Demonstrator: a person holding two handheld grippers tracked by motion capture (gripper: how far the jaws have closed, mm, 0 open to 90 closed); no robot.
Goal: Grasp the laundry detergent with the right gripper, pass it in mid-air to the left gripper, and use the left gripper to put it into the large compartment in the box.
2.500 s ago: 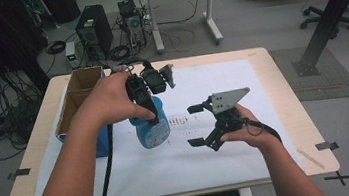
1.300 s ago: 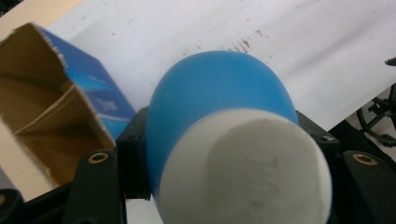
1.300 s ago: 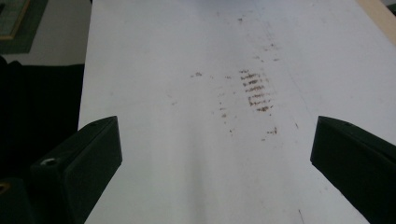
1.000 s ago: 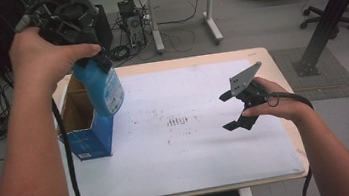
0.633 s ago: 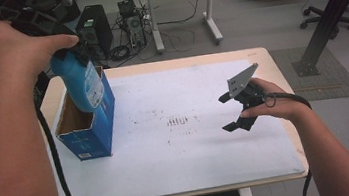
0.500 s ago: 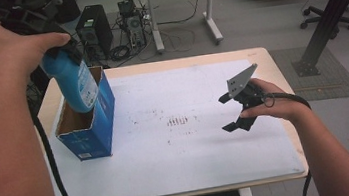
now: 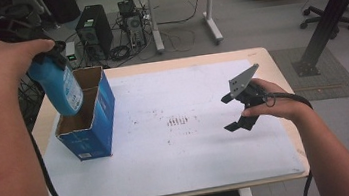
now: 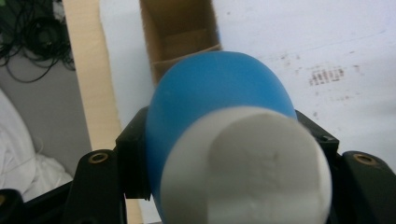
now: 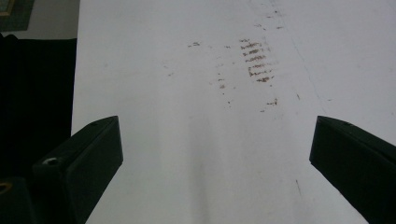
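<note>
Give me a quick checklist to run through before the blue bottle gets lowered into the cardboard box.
1. Grip: left gripper has its jaws closed on the blue bottle, white cap toward the camera. Ok.
2. Box opening: the blue cardboard box stands upright with its top open. Ok.
3. Alignment: in the high view the bottle's lower end hangs at the box's left rim, tilted; in the left gripper view the opening lies beyond the bottle. Cannot tell if centred.
4. Box contents: the visible interior looks bare, part hidden by the bottle. Cannot tell.
5. Right gripper: open, holding nothing, off to the right of the box. Ok.

blue bottle | white cap | tilted | above open blue box
</note>
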